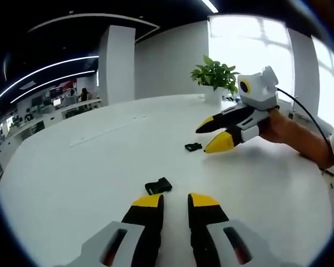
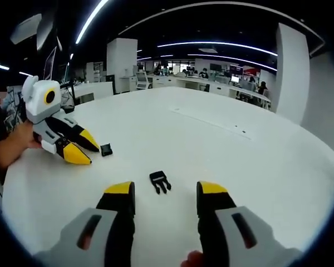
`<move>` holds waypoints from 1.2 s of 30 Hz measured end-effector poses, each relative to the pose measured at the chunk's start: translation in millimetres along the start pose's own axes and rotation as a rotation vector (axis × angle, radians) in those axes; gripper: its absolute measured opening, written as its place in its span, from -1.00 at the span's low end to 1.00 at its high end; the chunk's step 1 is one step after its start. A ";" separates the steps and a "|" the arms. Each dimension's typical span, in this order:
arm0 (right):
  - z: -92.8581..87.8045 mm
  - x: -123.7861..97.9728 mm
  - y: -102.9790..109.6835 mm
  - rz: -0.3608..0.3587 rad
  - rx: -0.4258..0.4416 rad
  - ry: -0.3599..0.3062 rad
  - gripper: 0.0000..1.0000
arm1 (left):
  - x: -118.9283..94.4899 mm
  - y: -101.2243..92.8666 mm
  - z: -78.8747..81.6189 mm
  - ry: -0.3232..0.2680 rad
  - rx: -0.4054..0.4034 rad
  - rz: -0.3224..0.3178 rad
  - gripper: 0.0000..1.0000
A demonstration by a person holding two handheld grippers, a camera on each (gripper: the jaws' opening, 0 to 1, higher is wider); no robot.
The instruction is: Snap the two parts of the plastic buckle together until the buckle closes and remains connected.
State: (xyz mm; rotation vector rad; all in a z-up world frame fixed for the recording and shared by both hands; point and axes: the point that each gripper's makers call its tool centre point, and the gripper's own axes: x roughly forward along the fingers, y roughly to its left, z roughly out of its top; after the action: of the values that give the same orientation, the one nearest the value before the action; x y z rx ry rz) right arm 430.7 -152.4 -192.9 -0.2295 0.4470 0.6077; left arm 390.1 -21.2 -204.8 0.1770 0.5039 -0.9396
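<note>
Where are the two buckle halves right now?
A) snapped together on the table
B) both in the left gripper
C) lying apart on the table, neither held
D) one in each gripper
C: one buckle half lies before the open left gripper, the other buckle half near the open right gripper.

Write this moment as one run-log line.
left tool: open, empty | right tool: open, empty | pronged buckle half: on table | socket half: apart | buckle: unjoined
</note>
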 end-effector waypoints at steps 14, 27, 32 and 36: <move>-2.0 -0.1 1.8 0.001 0.000 0.005 -0.10 | 6.1 30.8 4.9 -0.026 0.008 0.070 -0.64; -3.1 0.4 2.8 0.006 0.002 0.007 -0.10 | 18.7 31.0 11.0 -0.045 0.007 0.039 -0.63; -3.0 0.9 2.8 0.011 -0.001 0.006 -0.11 | 16.6 28.2 10.0 -0.037 0.015 0.030 -0.63; -3.0 2.7 7.4 0.036 -0.002 0.003 -0.13 | 15.7 26.0 9.0 -0.035 0.018 0.020 -0.65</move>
State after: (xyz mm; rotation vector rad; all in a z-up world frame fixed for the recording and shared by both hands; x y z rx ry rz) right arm 427.3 -146.1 -197.5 -0.2249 0.4539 0.6429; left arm 421.8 -20.7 -206.4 0.1812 0.4609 -0.9264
